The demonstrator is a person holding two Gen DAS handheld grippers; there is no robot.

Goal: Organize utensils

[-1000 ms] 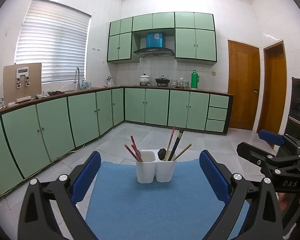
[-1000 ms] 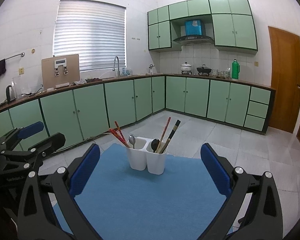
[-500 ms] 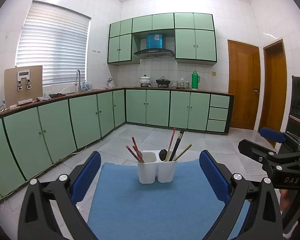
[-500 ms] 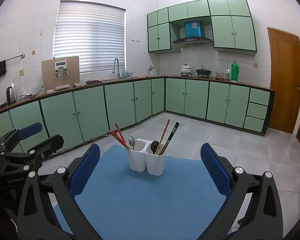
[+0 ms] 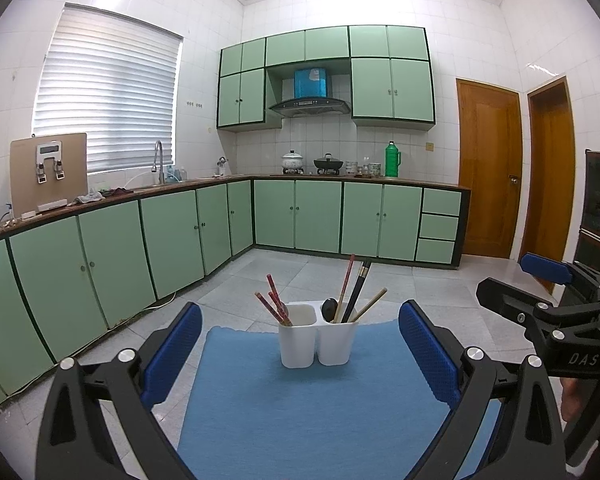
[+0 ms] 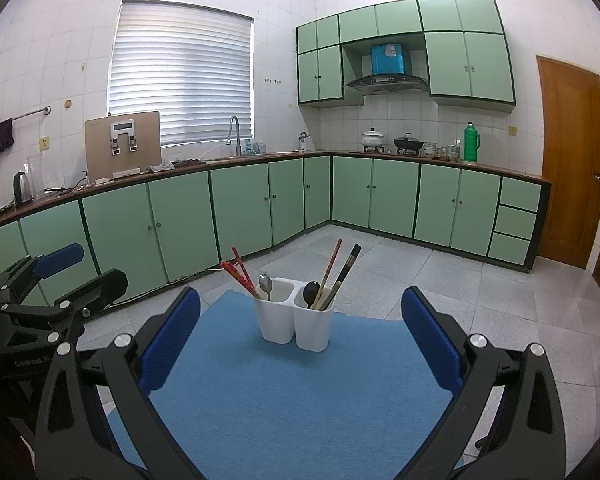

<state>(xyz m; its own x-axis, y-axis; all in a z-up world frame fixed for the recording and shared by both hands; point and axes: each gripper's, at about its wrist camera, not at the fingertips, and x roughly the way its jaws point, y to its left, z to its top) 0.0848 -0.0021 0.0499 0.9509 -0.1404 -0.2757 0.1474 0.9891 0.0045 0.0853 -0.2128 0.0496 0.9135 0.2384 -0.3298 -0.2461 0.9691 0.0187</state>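
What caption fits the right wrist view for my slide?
Open right gripper faces a white utensil holder on a blue mat.

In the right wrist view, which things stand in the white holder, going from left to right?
Red chopsticks → silver spoon → black spoon → reddish chopstick → black chopstick, all in the white holder.

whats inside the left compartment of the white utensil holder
Red chopsticks and a silver spoon stand in the white utensil holder's left compartment. Their lower ends are hidden by its wall.
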